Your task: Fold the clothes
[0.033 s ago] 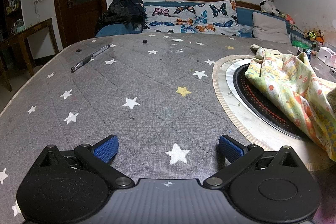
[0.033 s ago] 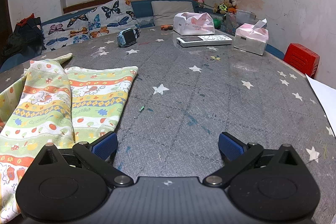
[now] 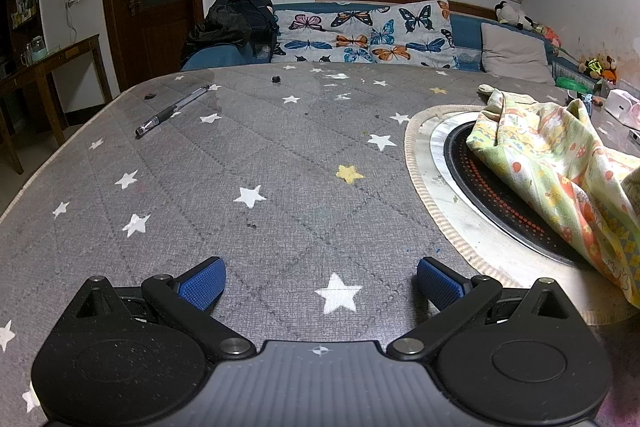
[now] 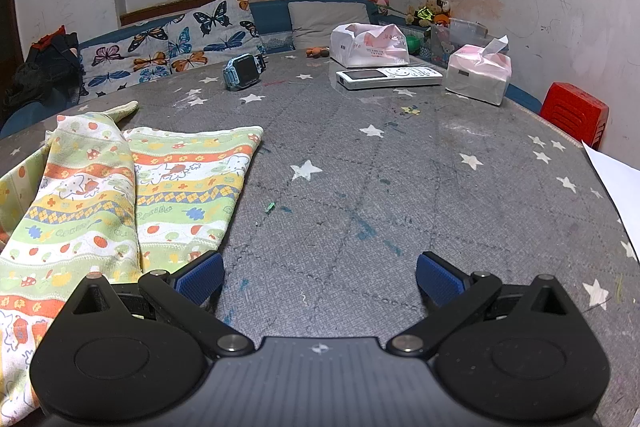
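Note:
A child's garment (image 4: 120, 195) in green, yellow and orange stripes with cartoon prints lies on the grey star-patterned table cover (image 4: 360, 187), partly spread and partly bunched. In the left wrist view the same garment (image 3: 552, 163) is heaped at the right, over a round black inset (image 3: 480, 195) in the table. My left gripper (image 3: 320, 283) stands open above bare cover, to the left of the garment. My right gripper (image 4: 319, 278) is open too, with nothing between its fingers. Its left blue pad (image 4: 200, 277) is just at the garment's near hem.
A pen (image 3: 172, 110) lies far left on the table. At the far right are a blue watch (image 4: 244, 71), a white remote (image 4: 390, 77), two tissue packs (image 4: 478, 73) and a white sheet (image 4: 616, 187). A butterfly-print sofa (image 3: 360, 35) stands behind the table.

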`<state>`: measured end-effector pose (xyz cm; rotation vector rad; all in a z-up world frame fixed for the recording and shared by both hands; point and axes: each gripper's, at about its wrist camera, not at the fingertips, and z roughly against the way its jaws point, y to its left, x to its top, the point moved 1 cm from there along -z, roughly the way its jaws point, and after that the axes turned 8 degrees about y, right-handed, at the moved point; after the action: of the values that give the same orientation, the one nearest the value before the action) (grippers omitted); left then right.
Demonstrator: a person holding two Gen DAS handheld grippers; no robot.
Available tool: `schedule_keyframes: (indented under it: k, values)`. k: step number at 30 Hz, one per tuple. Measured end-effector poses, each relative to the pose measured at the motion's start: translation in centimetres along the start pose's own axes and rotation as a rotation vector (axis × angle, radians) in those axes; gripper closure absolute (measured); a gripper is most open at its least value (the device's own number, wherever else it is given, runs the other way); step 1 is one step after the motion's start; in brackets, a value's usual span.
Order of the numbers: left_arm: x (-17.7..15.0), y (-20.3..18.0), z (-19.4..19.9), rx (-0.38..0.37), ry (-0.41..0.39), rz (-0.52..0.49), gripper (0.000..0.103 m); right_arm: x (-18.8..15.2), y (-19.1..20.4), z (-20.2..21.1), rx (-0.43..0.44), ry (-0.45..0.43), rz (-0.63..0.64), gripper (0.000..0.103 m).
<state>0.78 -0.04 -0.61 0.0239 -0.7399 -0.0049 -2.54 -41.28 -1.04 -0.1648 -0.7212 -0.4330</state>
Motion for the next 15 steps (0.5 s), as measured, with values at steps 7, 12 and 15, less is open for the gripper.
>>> schedule_keyframes:
  k: [7,12,15]
  values:
    - [-0.2,-1.0,0.3,0.020,0.020,0.020,0.000,0.0,-0.2,0.0,0.008,0.002,-0.003,0.000]
    - [-0.7,-1.6,1.1,0.011,0.034,0.033,0.000,0.2,-0.2,-0.2,0.008,0.006,-0.002,0.000]
    - [-1.1,-2.7,1.8,0.003,0.051,0.023,0.000,0.1,-0.2,0.0,0.013,0.008,0.006,0.000]
